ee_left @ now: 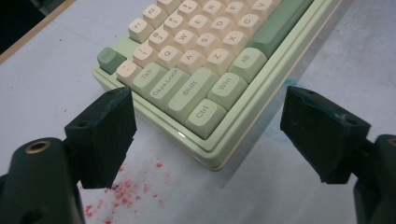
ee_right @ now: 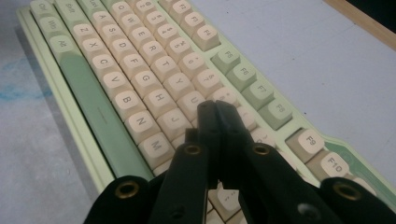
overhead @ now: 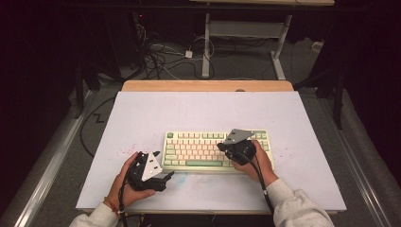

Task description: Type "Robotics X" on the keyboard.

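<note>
A pale green keyboard (overhead: 215, 151) with cream keys lies flat on the white tabletop (overhead: 142, 118), right of centre and toward the person's side, its long edge parallel to the near edge of the tabletop.

The right claw (ee_right: 217, 109) is pressed together with nothing between its jaws. In the right gripper view its tips hang over the middle key rows, around the U and J keys; whether they touch a key cannot be told. In the high view the right hand (overhead: 257, 163) holds this claw (overhead: 222, 147) over the right part of the keyboard, with the grey plate (overhead: 239, 136) on top.

The left claw (ee_left: 208, 130) stands wide and holds nothing. In the left gripper view its two jaws frame the near left corner of the keyboard, by the Ctrl key (ee_left: 203, 115), and the jaws are clear of the case. In the high view the left hand (overhead: 125, 182) holds this claw (overhead: 169, 176) low over the tabletop, just off the keyboard's front left corner.

Red specks (ee_left: 122, 193) dot the tabletop under the left claw, and a faint blue smear (overhead: 187, 177) lies just in front of the keyboard.
</note>
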